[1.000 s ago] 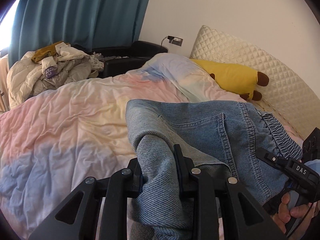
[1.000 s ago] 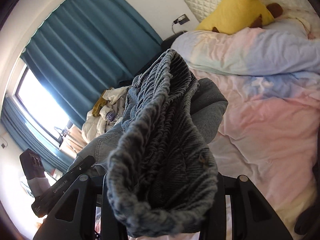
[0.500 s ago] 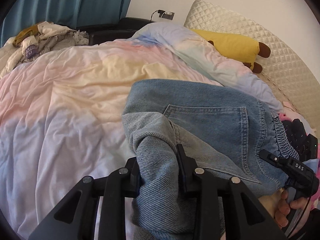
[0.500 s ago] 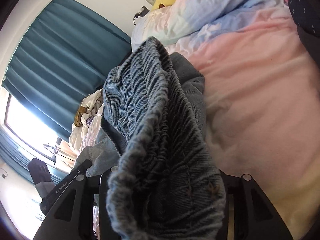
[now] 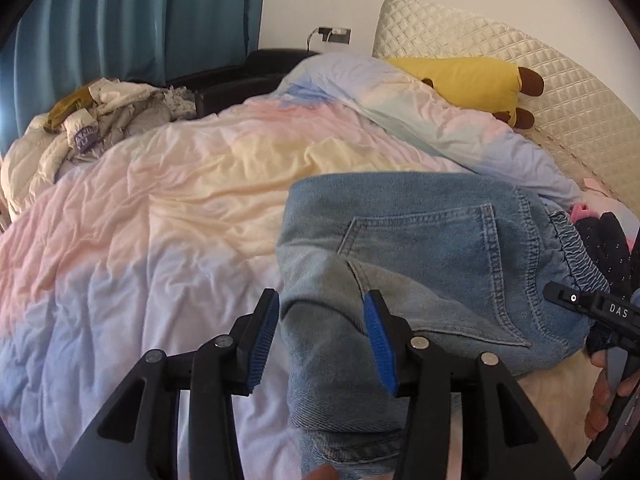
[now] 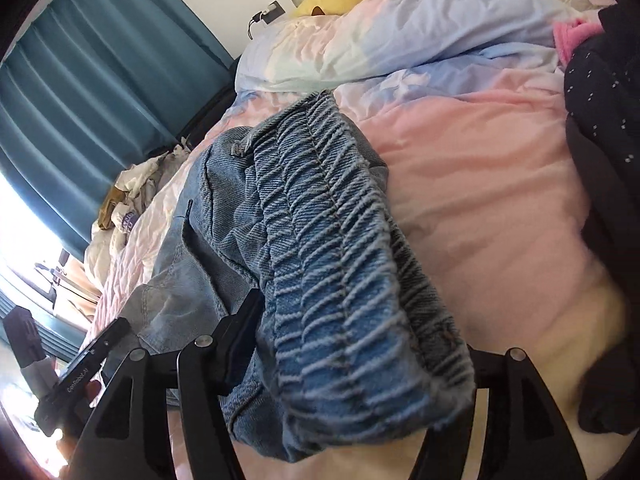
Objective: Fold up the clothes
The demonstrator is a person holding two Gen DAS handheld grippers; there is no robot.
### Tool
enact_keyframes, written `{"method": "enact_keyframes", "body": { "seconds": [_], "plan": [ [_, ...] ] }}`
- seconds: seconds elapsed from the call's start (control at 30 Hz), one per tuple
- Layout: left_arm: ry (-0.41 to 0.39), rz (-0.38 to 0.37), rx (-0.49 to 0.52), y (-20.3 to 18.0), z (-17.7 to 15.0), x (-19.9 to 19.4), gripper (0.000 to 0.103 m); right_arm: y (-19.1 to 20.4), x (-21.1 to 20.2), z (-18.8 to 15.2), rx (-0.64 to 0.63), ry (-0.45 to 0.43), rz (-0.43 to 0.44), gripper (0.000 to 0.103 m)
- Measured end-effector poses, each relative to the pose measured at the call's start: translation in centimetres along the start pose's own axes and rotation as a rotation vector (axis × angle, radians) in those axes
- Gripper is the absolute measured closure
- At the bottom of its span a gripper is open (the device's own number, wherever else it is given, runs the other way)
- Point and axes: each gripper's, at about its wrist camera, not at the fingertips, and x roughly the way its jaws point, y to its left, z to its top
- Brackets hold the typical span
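Note:
Folded light-blue jeans (image 5: 432,248) lie on the pastel duvet (image 5: 180,208), back pocket up. My left gripper (image 5: 320,304) straddles a thick fold at the near left edge of the jeans. Its jaws are opening, and the blue pads (image 5: 266,336) stand just off the denim between them. My right gripper (image 6: 356,320) has the elastic waistband (image 6: 332,240) draped between its fingers. Its jaws are also opening, and the right finger is hidden under the cloth. In the left wrist view the right gripper's body (image 5: 592,308) and a hand (image 5: 608,392) sit at the waistband end.
A yellow plush toy (image 5: 468,80) rests against the quilted cream headboard (image 5: 540,80). A pile of pale clothes (image 5: 92,120) lies at the far left by the teal curtain (image 5: 140,20). A dark dotted garment (image 6: 600,140) and something pink (image 6: 572,36) lie to the right of the jeans.
Both grippers sank toward the bed and the jeans settled flat on the duvet. Both pairs of jaws widened; the left gripper's blue pads now show beside the denim fold.

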Motion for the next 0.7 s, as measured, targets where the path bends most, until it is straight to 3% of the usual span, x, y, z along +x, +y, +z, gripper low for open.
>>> {"method": "enact_keyframes", "body": {
  "seconds": [0.17, 0.27, 0.43, 0.7],
  "plan": [
    [-0.053, -0.005, 0.026, -0.5, 1.2, -5.2, 0.057, 0.9, -2.8, -0.2, -0.078, -0.053, -0.102, 0.036],
    [-0.066, -0.001, 0.054, -1.1, 1.7, -8.0, 0.057, 1.7, -5.6, -0.8, -0.105, -0.103, -0.107, 0.036],
    [-0.106, 0.073, 0.081, -1.6, 2.2, -13.1, 0.057, 4.4, -10.6, -1.0, -0.176, -0.135, -0.115, 0.035],
    [-0.154, 0.088, 0.040, -0.3, 1.3, -21.1, 0.057, 10.0, -16.4, -2.9, -0.268, -0.183, -0.108, 0.035]
  ]
}}
